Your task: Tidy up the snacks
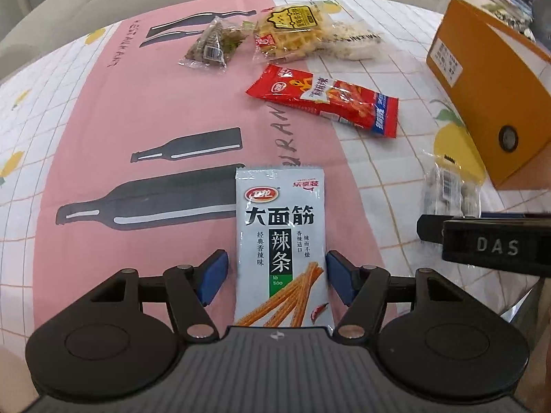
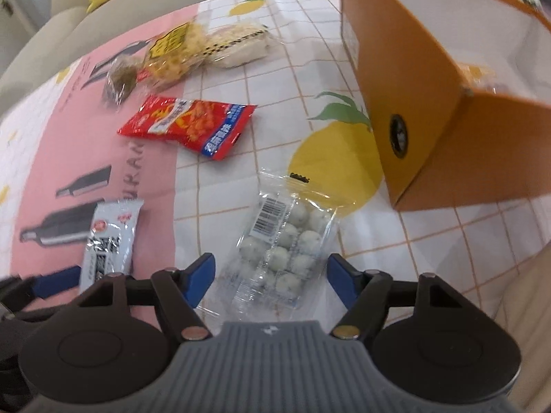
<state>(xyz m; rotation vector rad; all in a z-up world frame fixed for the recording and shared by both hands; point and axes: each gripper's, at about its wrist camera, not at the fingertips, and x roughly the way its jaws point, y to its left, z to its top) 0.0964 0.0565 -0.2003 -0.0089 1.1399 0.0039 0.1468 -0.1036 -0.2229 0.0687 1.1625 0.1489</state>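
Two spread grippers, left point(image 1: 277, 275) and right point(image 2: 271, 280), straddle a light, slippery latiao packet point(image 1: 280, 237) and a crinkly clear tray of candies point(image 2: 286, 244), best pinched mid-body, orange box point(image 2: 430, 103) at two o'clock.

My left housing covers the bottom edge of the grey spicy-strip packet point(image 1: 280, 241), and whether my blue fingers point(image 1: 215, 275) touch its sides I cannot tell. From the right wrist that same packet point(image 2: 112, 237) is smeared, print unreadable, its lower end behind my other gripper; the clear pack of pale balls point(image 2: 282, 251) runs under my housing. The orange box point(image 2: 430, 103) is cut by the frame's edge, its label point(image 1: 446, 60) too small to read, contents hidden.
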